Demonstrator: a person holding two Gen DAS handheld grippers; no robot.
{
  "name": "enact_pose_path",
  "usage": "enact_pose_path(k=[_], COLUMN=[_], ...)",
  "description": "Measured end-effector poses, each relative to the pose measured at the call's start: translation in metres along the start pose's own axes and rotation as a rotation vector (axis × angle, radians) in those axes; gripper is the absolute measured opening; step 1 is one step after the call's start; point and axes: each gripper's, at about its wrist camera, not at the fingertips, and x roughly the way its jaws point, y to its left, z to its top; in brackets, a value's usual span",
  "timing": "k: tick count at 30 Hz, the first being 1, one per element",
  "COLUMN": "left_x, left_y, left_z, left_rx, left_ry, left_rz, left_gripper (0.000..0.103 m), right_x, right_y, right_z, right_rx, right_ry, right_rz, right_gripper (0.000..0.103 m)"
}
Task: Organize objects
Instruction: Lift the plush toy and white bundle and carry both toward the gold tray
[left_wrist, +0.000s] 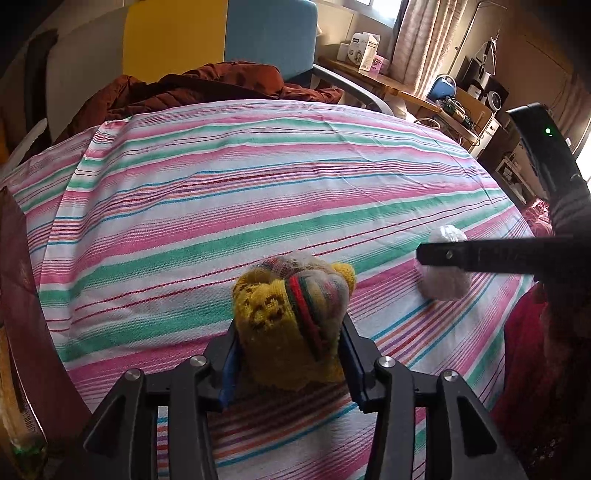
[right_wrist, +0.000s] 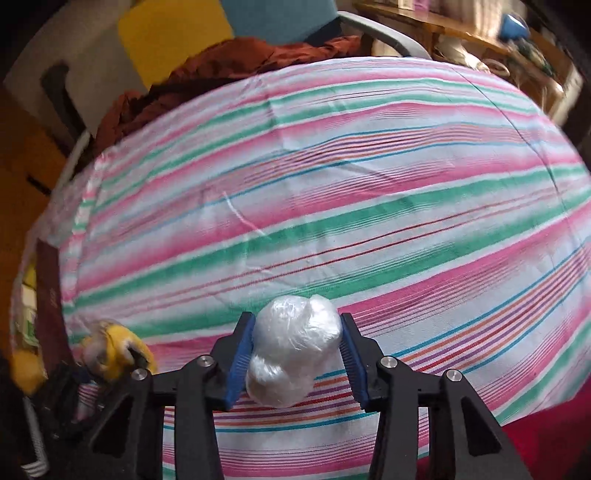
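**Two bundles between two grippers on a striped cloth**

The left gripper (left_wrist: 291, 354) points steeply down at a surface covered by a pink, green and white striped sheet (left_wrist: 229, 192). Whether a bed or a table lies under the sheet cannot be told. Between its blue-padded fingers (left_wrist: 229, 373) sits a yellow knitted bundle (left_wrist: 291, 317) with a red and green band and a pale, mesh-like top. Both pads lie against the sides of the bundle, so the jaws stand narrow and closed on it; the bundle's lower end rests on the sheet just ahead of the gripper's body.

To the right of that gripper, near it on the same sheet, lies a white plastic-wrapped bundle (right_wrist: 295, 354). The right gripper (right_wrist: 297, 356) comes down over it, also pointing steeply downward. The bundle sits between its blue pads: the left pad (right_wrist: 240, 362) touches the bundle's side, and the right pad is right at its upper lobe, though firm pressure there cannot be told. In the left wrist view one black finger of the right gripper crosses in front of this white bundle.

Beyond both grippers, at the far edge of the sheet, lies a crumpled rust-brown garment (left_wrist: 207, 88).
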Motion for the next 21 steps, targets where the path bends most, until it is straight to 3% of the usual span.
enact_pose_path(k=[4,7,9,14,21], left_x=[0.000,-0.001,-0.001,-0.001,-0.002], left_y=[0.001,0.002,0.003,0.006,0.006], left_z=[-0.001,-0.001,-0.002,-0.002,-0.003], left_rx=[-0.002,-0.003,-0.006,-0.021,-0.019], left_ry=[-0.009,-0.011,-0.012,-0.013,-0.019], left_rz=[-0.005,-0.013,-0.016,-0.033,-0.040], left_gripper=[0.049,0.049,0.049,0.049,0.049], right_x=[0.011,0.011,0.011,0.015,0.011], right_y=[0.016,0.009,0.003,0.006,0.003], right_z=[-0.006,-0.005,-0.004,-0.002,-0.007], right_rx=[-0.083,-0.046,-0.008,-0.014,-0.003], right_ry=[0.029,0.033,0.033,0.048,0.049], right_rz=[-0.042,-0.012,0.027,0.073,0.073], right_gripper=[0.043,0.045,0.052,0.091,0.092])
